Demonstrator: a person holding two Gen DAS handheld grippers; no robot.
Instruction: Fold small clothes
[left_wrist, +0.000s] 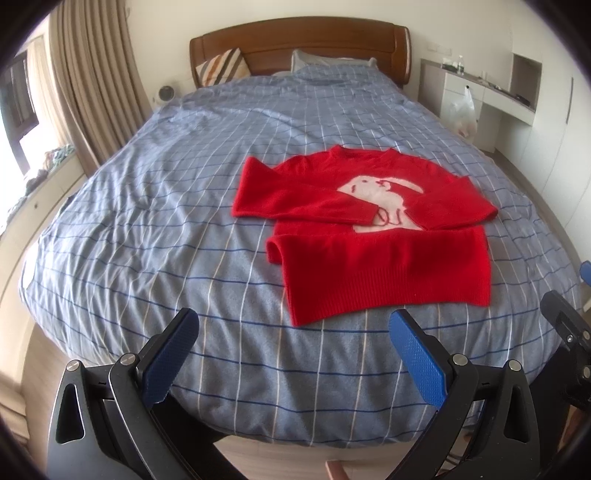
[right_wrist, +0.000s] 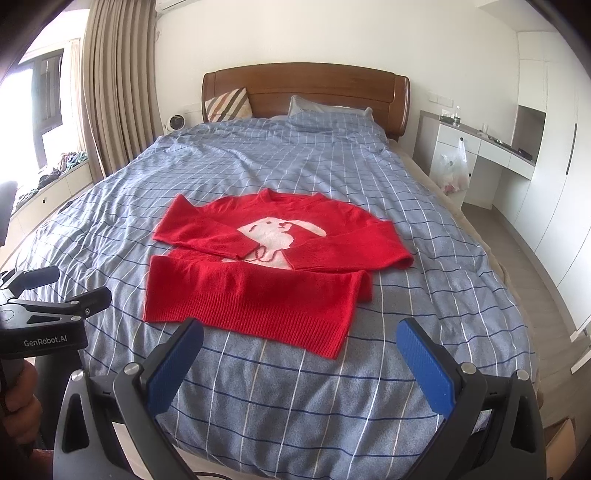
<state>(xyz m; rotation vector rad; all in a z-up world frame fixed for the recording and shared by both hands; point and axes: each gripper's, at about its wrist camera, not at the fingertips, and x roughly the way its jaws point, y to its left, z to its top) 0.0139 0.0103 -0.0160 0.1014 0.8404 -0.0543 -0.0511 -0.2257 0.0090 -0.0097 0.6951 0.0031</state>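
A small red sweater (left_wrist: 384, 273) (right_wrist: 255, 299) with a white rabbit on the chest lies flat on the blue checked bedspread (left_wrist: 155, 206) (right_wrist: 332, 177). Both sleeves are folded across the front, their cuffs meeting over the rabbit. My left gripper (left_wrist: 295, 325) hovers open above the foot of the bed, short of the sweater's hem. My right gripper (right_wrist: 301, 338) is open too, just short of the hem's near corner. Nothing is between either pair of blue pads. The left gripper's body (right_wrist: 40, 321) shows at the left edge of the right wrist view, held by a hand (right_wrist: 20, 402).
A wooden headboard (right_wrist: 306, 88) and pillows (right_wrist: 229, 103) stand at the far end. Curtains (right_wrist: 114, 81) and a window bench are on the left. A white desk (right_wrist: 491, 147) with a plastic bag (right_wrist: 454, 166) stands on the right, with bare floor (right_wrist: 535, 273) beside the bed.
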